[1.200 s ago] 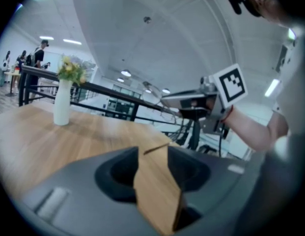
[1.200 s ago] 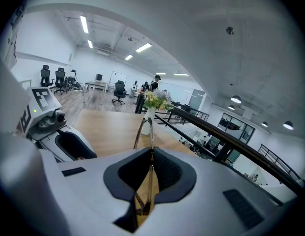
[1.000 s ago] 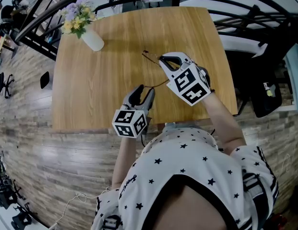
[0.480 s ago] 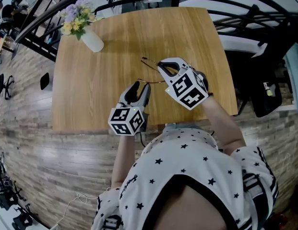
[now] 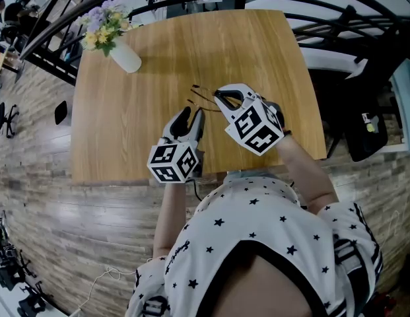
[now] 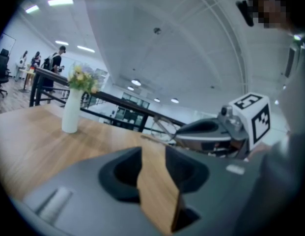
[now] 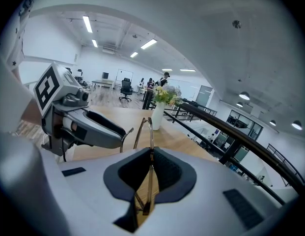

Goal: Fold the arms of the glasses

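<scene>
Right hand-held gripper (image 5: 218, 96) is clamped on the glasses (image 5: 203, 99). In the right gripper view the thin frame (image 7: 148, 132) sits edge-on, pinched between the pads (image 7: 168, 173), and sticks up past the tips.

In the head view the glasses are mid-frame, just above centre, over the bench (image 5: 125, 117). Thin wire lines poke out left of the right gripper's tips. Can't tell if they touch the wood, or how far the arms are folded.

Left hand-held gripper (image 5: 193, 113) is just below-left of the glasses, tips pointing up-frame at them. Its jaws are apart and have just been closing. Nothing is between them: the left gripper view (image 6: 153, 154) shows only bench wood through the gap. Tips are close to the nearest arm; contact not clear.

In the left gripper view the right gripper (image 6: 211, 132) shows right of centre, with the glasses (image 6: 163, 126) at its tip.

Vase (image 5: 127, 57) with flowers (image 5: 102, 26) stands at the bench's upper left corner, well apart.
</scene>
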